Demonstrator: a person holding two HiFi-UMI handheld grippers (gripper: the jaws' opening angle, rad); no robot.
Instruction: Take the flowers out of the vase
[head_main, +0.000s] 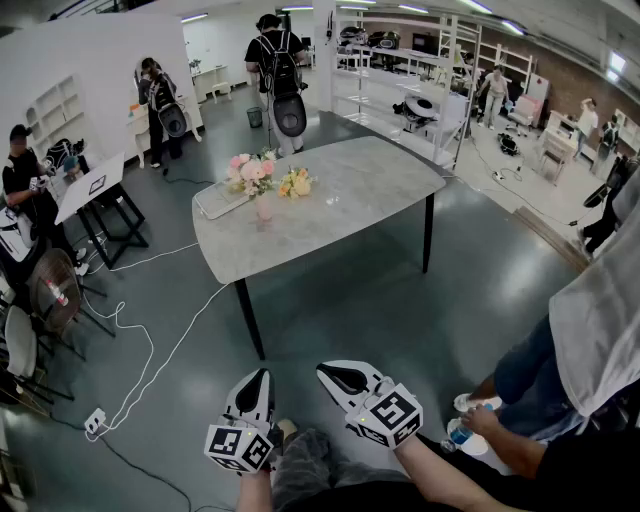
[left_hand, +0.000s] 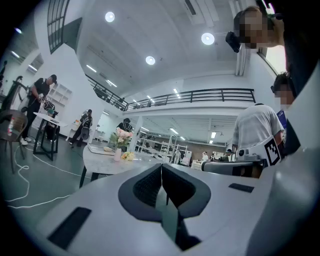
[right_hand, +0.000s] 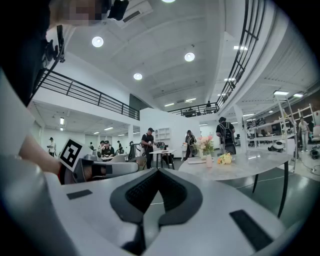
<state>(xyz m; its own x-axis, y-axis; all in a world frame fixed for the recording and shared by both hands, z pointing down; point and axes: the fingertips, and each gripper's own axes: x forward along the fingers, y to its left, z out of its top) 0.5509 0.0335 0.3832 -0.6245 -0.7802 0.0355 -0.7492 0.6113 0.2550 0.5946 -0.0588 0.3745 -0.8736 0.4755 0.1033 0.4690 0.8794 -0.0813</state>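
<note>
A pale pink vase (head_main: 264, 208) with pink and white flowers (head_main: 251, 170) stands on the grey table (head_main: 350, 205), far ahead of me. A small yellow and orange bunch (head_main: 296, 183) lies on the tabletop just right of it. My left gripper (head_main: 254, 381) and right gripper (head_main: 338, 377) are held low and close to my body, well short of the table, both shut with nothing between the jaws. The vase (left_hand: 117, 154) shows small in the left gripper view, and the vase (right_hand: 209, 160) in the right gripper view.
A white tray (head_main: 218, 203) lies on the table's left end. Cables (head_main: 140, 350) trail over the floor at left beside chairs and a small table (head_main: 95, 190). A person (head_main: 560, 400) crouches close at my right. Shelving (head_main: 400, 90) stands behind the table.
</note>
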